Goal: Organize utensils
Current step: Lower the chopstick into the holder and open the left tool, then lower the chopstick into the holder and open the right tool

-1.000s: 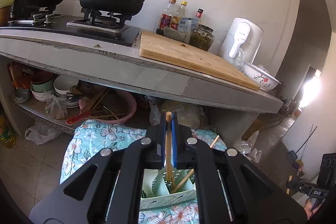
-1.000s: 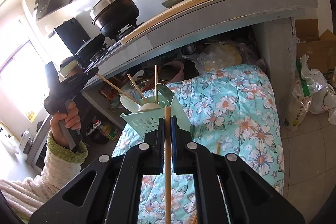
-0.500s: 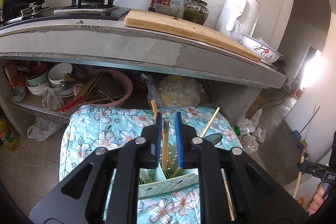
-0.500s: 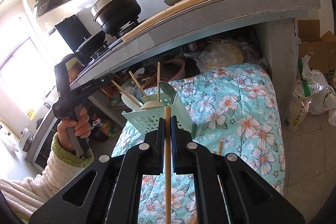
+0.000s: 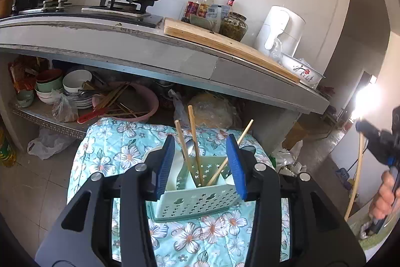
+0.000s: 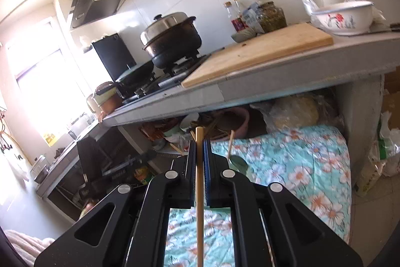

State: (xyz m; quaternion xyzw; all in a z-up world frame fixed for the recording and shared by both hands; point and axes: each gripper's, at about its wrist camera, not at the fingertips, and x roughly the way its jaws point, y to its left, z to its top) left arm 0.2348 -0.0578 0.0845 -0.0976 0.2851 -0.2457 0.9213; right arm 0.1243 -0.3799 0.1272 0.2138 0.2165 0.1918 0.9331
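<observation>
The right gripper [image 6: 200, 157] is squeezed tight on one wooden chopstick [image 6: 199, 204]. The stick runs straight up between the blue pads, and its top end pokes out just past the tips. A chopstick is light, thin and stiff. It is also smooth, so I think it could slide or twist if the grip is only at one end. Holding it near the middle seems best, and that is about where the pads sit.

The left gripper [image 5: 201, 164] has just been opening, and its jaws stand apart with nothing pressed between them. Past its blue pads [image 5: 165, 167] stands the mint-green utensil holder [image 5: 195, 199], on a flowery blue cloth [image 5: 112, 149]. Three chopsticks [image 5: 193, 142] already lean inside it, loose and tilted. The holder is light plastic with little holes, so a hard bump could likely tip it.

Behind it all, under the grey counter [image 5: 150, 51], a pink basin [image 5: 147, 104] holds more sticks.
</observation>
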